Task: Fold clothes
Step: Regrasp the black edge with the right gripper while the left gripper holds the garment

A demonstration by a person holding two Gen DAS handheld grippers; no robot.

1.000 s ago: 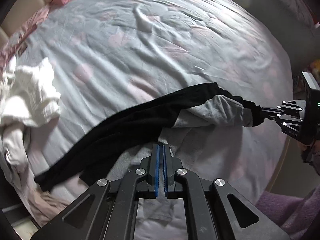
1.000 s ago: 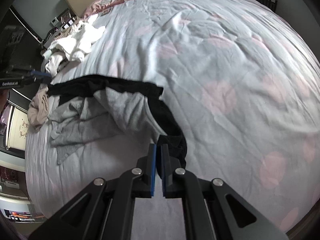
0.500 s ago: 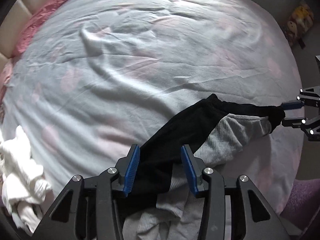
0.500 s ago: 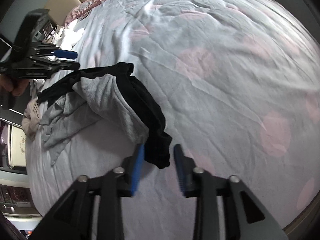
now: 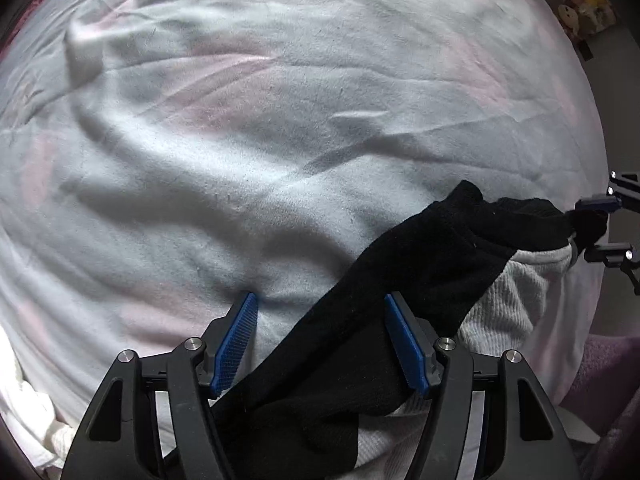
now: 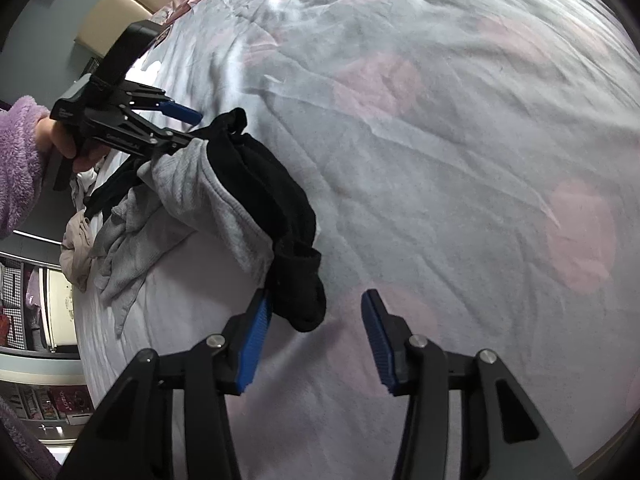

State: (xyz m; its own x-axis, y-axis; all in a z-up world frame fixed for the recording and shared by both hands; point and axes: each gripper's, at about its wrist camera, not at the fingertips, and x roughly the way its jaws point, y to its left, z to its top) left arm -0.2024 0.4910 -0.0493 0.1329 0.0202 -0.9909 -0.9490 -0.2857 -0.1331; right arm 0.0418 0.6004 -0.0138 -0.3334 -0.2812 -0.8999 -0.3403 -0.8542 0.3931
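Observation:
A black and grey garment (image 5: 420,264) lies bunched on the pale bedsheet (image 5: 280,120). My left gripper (image 5: 320,298) points down over it, jaws opening. The black cloth runs loose between them, and the left pad stands clear of it. In the right wrist view the garment (image 6: 240,200) ends in a black cuff (image 6: 300,296). The cuff lies between the jaws of my right gripper (image 6: 317,295), beside the left pad and far from the right pad; those jaws are closing slightly. The left gripper (image 6: 180,124) shows there too, over the garment's far end.
White clothes (image 5: 24,420) are piled at the bed's lower left edge. A beige garment (image 6: 76,252) lies beside the grey one. A purple fleecy sleeve (image 6: 16,160) holds the left gripper. The headboard (image 6: 120,12) and shelves (image 6: 32,300) border the bed.
Both grippers were shut on the garment a second ago and now stand open. The garment has sunk onto the sheet. My left gripper has come down closer to the bed.

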